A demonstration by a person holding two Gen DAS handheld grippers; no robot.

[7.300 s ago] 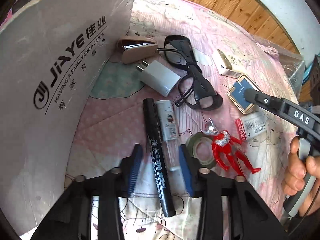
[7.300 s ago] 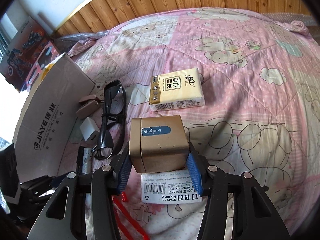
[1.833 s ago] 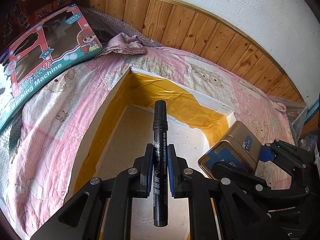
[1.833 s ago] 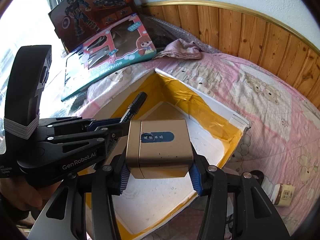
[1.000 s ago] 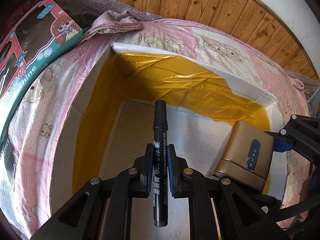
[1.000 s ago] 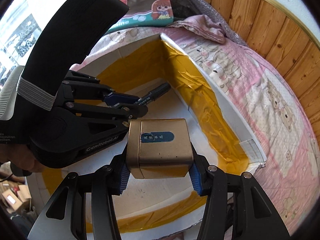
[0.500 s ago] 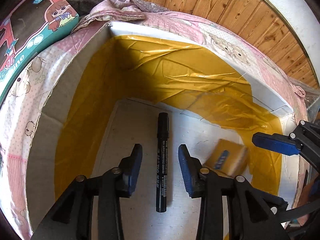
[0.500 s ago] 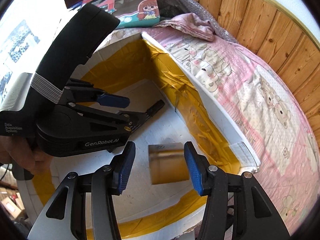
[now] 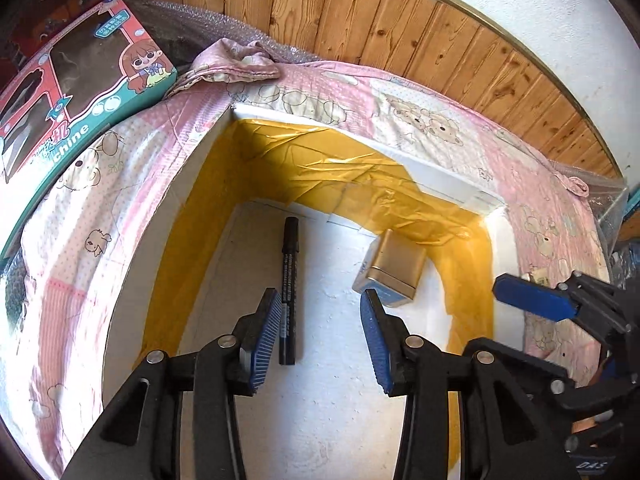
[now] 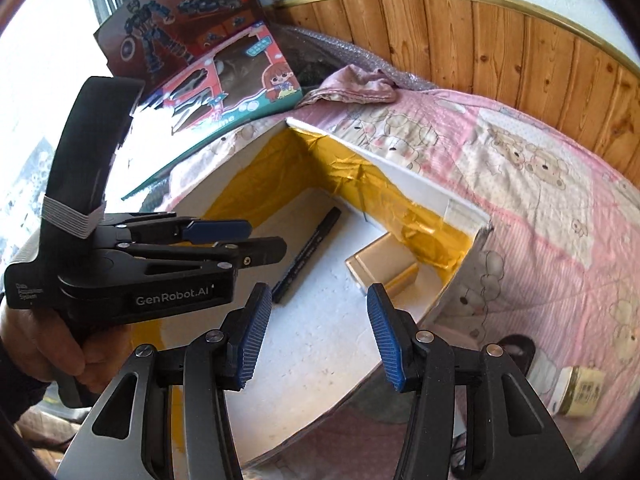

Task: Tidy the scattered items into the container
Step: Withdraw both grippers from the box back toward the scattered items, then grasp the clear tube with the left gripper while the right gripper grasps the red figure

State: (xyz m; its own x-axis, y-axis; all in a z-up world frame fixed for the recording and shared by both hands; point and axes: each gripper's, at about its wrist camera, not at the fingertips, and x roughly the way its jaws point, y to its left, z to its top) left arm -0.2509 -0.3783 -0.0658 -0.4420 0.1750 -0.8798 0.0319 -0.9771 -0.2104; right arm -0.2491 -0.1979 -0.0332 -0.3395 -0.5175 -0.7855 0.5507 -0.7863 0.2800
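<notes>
Both hand-held grippers hang above the box with their jaws spread wide and nothing between them. The left hand-held gripper (image 9: 320, 332) looks straight down into the box (image 9: 192, 184), a white carton whose inner walls are lined with wrinkled yellow tape. On the white floor of the box lies the marker (image 9: 289, 280), black, lengthwise along the view, its cap toward the far wall; its lower part shows just beside the left pad of the gripper. To its right, well apart from it, the tin (image 9: 390, 270) sits in the far right corner, close to the yellow wall, gold with a blue label on the face turned toward the camera.

The right hand-held gripper (image 10: 316, 332) views the same box from its near right side. From there the marker (image 10: 308, 254) lies slantwise on the floor and the tin (image 10: 382, 266) rests near the taped wall. The left hand-held gripper (image 10: 224, 236) shows in profile at the left of this view, held by a hand (image 10: 60, 352) wrapped around its handle.

The box stands on a bed (image 9: 460, 136) covered with a pink bear-print quilt. Beyond it a toy carton (image 9: 80, 80) leans near the wood-panelled wall (image 9: 400, 28). At the lower right of the right-wrist view a small pack (image 10: 580, 390) lies on the quilt outside the box.
</notes>
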